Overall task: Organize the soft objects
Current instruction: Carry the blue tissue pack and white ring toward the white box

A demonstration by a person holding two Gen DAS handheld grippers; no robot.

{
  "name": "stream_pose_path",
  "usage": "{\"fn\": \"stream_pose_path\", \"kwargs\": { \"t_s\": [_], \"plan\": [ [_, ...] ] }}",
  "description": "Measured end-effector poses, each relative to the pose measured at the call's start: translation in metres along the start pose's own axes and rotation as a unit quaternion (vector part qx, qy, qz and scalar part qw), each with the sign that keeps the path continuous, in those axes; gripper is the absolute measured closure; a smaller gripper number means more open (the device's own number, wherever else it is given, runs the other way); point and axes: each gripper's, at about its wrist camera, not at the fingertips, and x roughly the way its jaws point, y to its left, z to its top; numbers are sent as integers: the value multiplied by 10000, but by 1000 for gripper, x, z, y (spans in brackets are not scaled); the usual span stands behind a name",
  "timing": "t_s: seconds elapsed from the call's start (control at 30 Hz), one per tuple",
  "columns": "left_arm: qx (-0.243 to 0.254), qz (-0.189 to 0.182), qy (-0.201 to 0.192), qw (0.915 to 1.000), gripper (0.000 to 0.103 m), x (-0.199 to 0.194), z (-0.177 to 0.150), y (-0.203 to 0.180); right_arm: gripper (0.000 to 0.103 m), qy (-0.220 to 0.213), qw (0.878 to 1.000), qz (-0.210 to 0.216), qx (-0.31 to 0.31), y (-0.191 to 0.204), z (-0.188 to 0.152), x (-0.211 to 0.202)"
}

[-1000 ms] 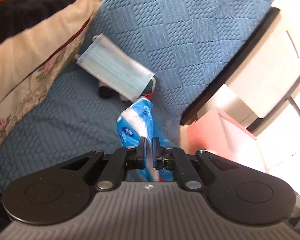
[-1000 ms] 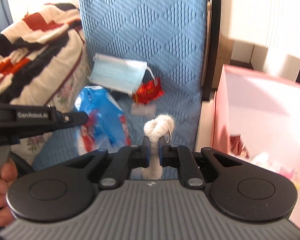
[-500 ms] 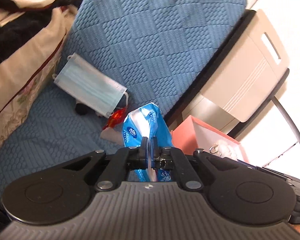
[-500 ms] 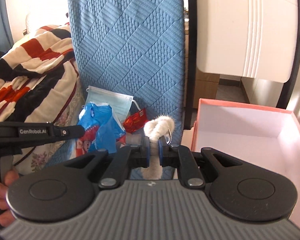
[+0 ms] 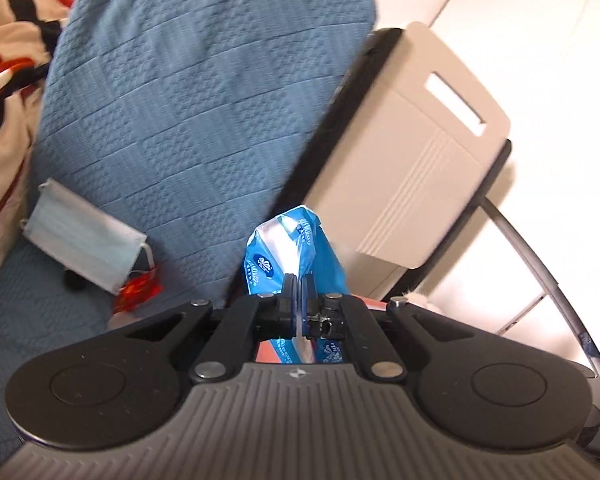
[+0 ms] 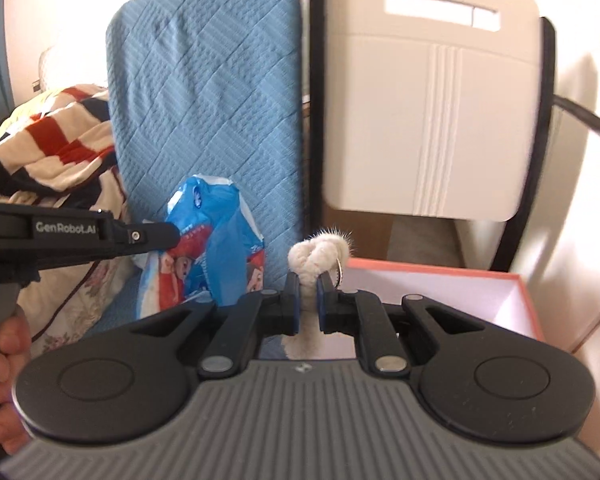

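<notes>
Two soft things ride toward the open pink cardboard box: our left gripper clamps the blue plastic tissue pack, our right gripper the white fluffy knotted keyring, both near its rim. Next we lower and release inside.

Pink box near side hidden behind gripper body; small dark object under face mask unidentifiable.

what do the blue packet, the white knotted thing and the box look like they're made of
Tissue packet: thin glossy plastic film, crinkled, with printed graphics.
White knotted toy: soft fuzzy rope or plush, loose fibres at the knot; a metal ring hangs from it.
Pink box: probably matte cardboard, with thin straight walls and a white inside.
</notes>
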Motion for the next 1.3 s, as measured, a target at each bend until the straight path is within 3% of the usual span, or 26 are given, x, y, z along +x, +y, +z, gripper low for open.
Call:
{"fn": "stream_pose_path", "kwargs": {
  "t_s": [0.27, 0.47, 0.97, 1.3],
  "plan": [
    [191, -279, 267, 9991, 100, 27, -13, -55, 91, 58, 9996, -262, 47, -49, -5, -13],
    [376, -376, 607, 9967, 100, 55, -40, -86, 91, 277, 9980, -501, 278, -86, -29, -10],
    [586, -325, 1653, 9840, 100, 121, -113, -107, 90, 1272, 9838, -692, 1057, -146, -121, 28],
    [690, -282, 1848, 9799, 100, 135, -125, -112, 90, 1376, 9802, -718, 1227, -158, -134, 37]
  ]
}}
